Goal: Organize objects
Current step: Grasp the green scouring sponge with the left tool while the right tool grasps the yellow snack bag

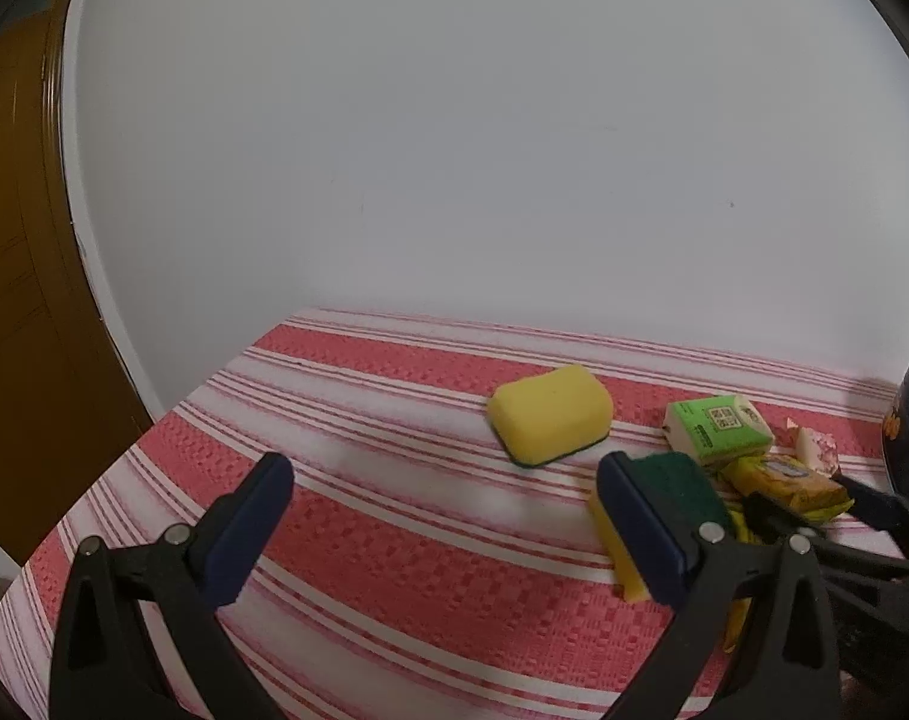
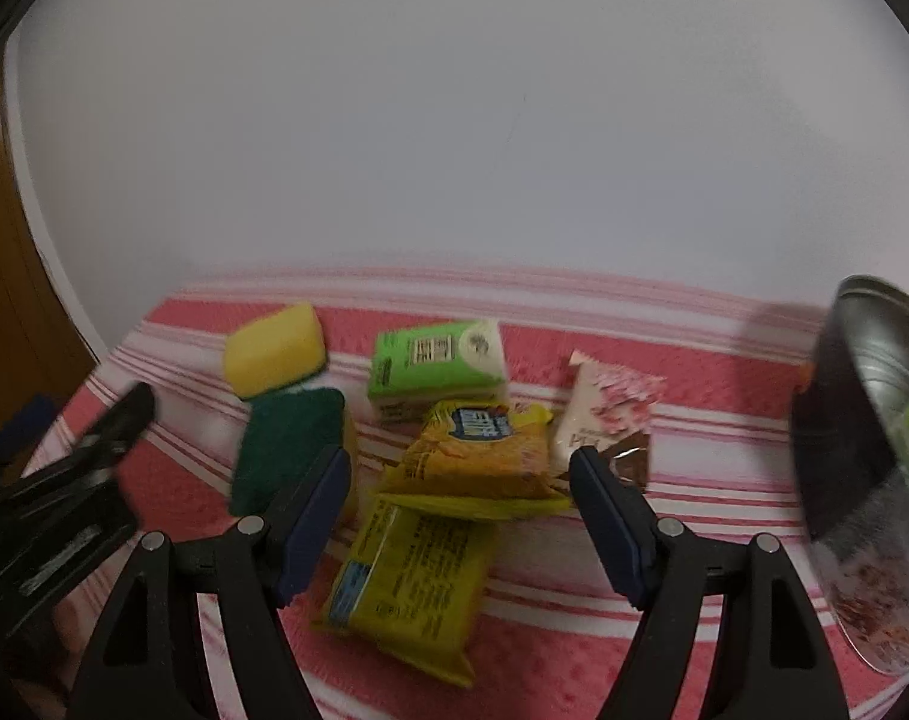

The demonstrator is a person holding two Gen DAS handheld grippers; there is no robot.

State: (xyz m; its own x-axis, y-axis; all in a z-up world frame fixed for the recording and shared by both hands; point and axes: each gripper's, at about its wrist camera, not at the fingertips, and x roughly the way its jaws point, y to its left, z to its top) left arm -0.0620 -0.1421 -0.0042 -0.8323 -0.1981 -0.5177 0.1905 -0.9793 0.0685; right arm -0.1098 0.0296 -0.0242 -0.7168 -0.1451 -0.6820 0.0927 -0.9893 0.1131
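Both grippers stand open and empty: right gripper [image 2: 460,480] straddles the upper yellow snack packet [image 2: 478,450], probably for pickup, left gripper [image 1: 445,516] over bare bench [image 1: 394,588].

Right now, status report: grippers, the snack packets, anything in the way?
Left gripper open, empty. Right gripper open over two stacked yellow packets, not gripping. Green-faced sponge beside its left finger; tin at right.

Bare striped cloth [image 1: 358,516] lies open at left; packets [image 2: 472,456] and a tin [image 2: 838,420] crowd the right.
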